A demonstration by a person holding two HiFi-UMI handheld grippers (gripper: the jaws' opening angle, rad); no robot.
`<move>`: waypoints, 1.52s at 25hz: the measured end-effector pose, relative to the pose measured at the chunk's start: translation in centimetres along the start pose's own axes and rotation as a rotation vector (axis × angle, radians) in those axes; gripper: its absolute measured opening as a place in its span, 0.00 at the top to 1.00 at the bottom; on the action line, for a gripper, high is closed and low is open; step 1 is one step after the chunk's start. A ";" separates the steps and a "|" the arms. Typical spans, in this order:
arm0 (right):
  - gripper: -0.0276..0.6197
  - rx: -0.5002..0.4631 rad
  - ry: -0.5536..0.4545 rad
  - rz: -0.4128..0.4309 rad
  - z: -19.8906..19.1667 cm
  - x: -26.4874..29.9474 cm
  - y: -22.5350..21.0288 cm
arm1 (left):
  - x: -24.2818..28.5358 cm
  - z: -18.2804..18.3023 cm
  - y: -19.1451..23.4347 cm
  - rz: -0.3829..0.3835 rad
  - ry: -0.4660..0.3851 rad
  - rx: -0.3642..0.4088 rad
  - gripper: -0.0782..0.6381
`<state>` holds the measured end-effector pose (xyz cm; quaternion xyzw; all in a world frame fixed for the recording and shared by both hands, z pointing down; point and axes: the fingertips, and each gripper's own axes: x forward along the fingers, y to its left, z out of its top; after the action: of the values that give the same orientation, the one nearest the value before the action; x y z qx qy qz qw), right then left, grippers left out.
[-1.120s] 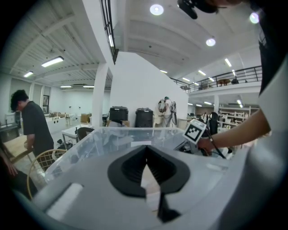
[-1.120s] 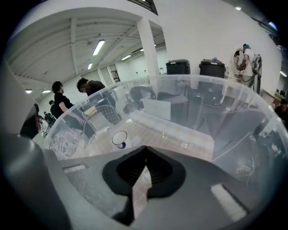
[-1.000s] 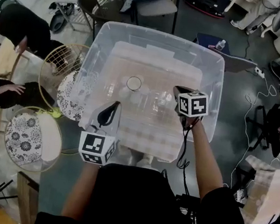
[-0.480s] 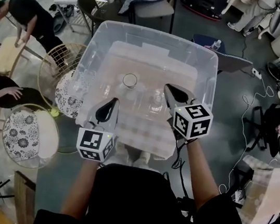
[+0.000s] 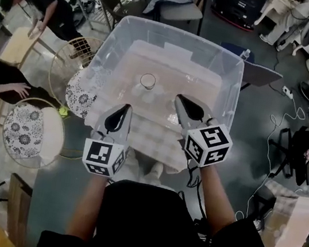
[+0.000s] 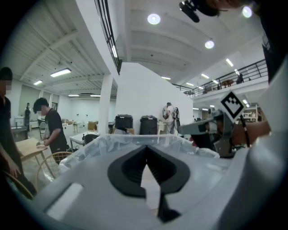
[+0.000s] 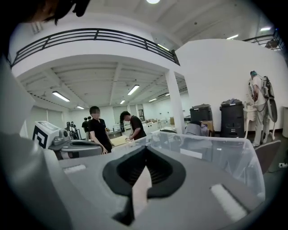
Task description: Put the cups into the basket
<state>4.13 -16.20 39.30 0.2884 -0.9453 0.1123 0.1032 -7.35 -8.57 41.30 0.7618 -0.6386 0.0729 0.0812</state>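
Note:
A big clear plastic bin (image 5: 227, 96) serves as the basket and stands in front of me. Inside it, a clear cup (image 5: 147, 82) stands upright with its round rim showing. Other clear cups beside it are faint blurs. My left gripper (image 5: 124, 110) hangs over the bin's near left edge, shut and empty. To its right, my right gripper (image 5: 180, 99) is over the bin's near half, above the cups, also shut and empty. In the left gripper view the jaws (image 6: 146, 148) meet above the bin rim (image 6: 126, 139). In the right gripper view the jaws (image 7: 144, 151) are together, with the bin wall (image 7: 216, 155) ahead.
Two wicker chairs with floral cushions (image 5: 26, 131) (image 5: 80, 95) stand left of the bin, with a yellow ball (image 5: 62, 111) between them. People work at a bench far left. A cardboard box (image 5: 291, 211) and floor cables (image 5: 283, 120) lie to the right.
My right gripper has lifted up out of the bin and drawn back toward me, still shut. The left gripper has shifted a little forward and up. No cup has moved.

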 end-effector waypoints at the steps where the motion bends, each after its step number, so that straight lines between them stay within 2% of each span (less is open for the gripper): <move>1: 0.95 0.001 -0.015 0.008 0.3 -0.2 0.4 | -0.3 0.1 0.0 0.007 -0.006 -0.002 0.88; 14: 0.95 -0.024 -0.152 0.034 2.7 -2.7 5.6 | -4.6 2.5 0.1 0.019 -0.076 0.017 0.88; 25: 0.95 -0.034 -0.242 -0.025 3.6 -4.8 13.2 | -10.9 3.3 2.2 -0.031 -0.117 0.032 0.88; 38: 0.95 -0.093 -0.228 -0.059 2.1 -7.3 21.0 | -17.5 3.4 2.2 -0.083 -0.146 0.046 0.88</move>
<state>-2.16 3.95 32.21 0.3219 -0.9462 0.0316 0.0116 -12.57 7.08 34.26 0.7927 -0.6087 0.0286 0.0198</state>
